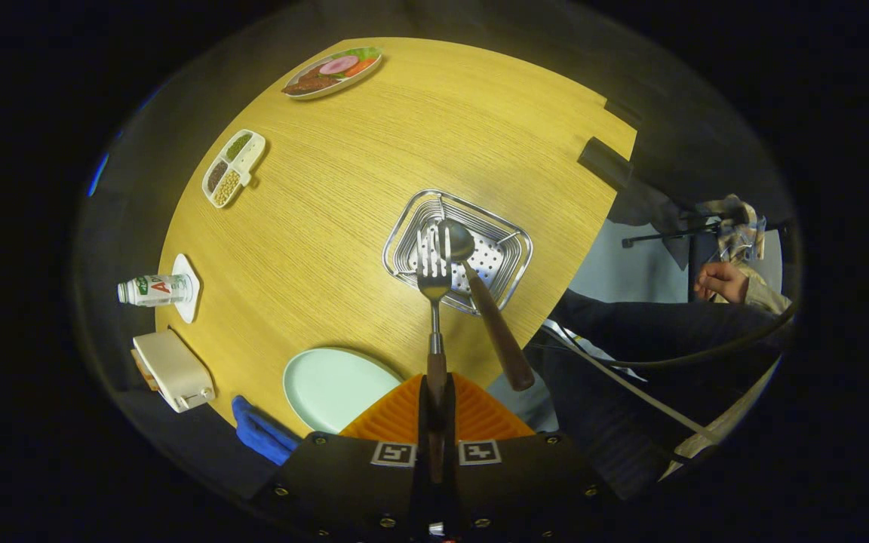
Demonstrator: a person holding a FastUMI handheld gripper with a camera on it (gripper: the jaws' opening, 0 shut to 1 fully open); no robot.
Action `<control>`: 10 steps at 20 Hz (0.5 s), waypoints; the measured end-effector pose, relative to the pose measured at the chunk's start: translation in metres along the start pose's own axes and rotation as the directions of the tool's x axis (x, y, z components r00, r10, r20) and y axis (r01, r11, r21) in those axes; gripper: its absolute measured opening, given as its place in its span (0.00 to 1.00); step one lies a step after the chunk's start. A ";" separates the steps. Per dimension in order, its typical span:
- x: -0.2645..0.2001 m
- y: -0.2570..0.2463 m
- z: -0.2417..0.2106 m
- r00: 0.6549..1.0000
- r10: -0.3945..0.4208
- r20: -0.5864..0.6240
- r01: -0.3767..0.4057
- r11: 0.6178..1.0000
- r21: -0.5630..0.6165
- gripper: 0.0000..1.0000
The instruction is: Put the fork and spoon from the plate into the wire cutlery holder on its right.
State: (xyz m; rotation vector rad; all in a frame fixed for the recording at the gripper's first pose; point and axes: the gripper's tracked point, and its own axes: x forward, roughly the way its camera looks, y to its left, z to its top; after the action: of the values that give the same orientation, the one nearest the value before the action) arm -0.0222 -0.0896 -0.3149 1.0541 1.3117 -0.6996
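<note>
Hand-held gripper (435,392) clamps fork (434,275) (steel tines, brown handle).

I am at a staged dining setup in a dark recording booth: a round wooden table (374,151) laid with a platter of food (333,72), a divided snack dish (233,167), a bottle (154,289), and a camera stand (664,235) beside it.

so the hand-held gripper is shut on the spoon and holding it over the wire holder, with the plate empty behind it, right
Not quite: the gripper view shows the hand-held gripper shut on the fork, not the spoon. The spoon already leans in the wire holder, handle sticking out. The rest holds: the fork hangs over the holder, and the plate is empty.
</note>
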 end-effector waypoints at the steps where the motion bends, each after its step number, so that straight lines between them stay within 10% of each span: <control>1: -0.001 0.002 0.003 1.000 0.004 0.005 -0.004 1.000 -0.001 0.09; 10: -0.014 0.015 0.023 0.996 0.055 0.074 -0.053 0.998 -0.029 0.21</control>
State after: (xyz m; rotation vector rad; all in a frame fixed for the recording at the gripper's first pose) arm -0.0013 -0.1063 -0.2990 1.0280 1.2209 -0.6729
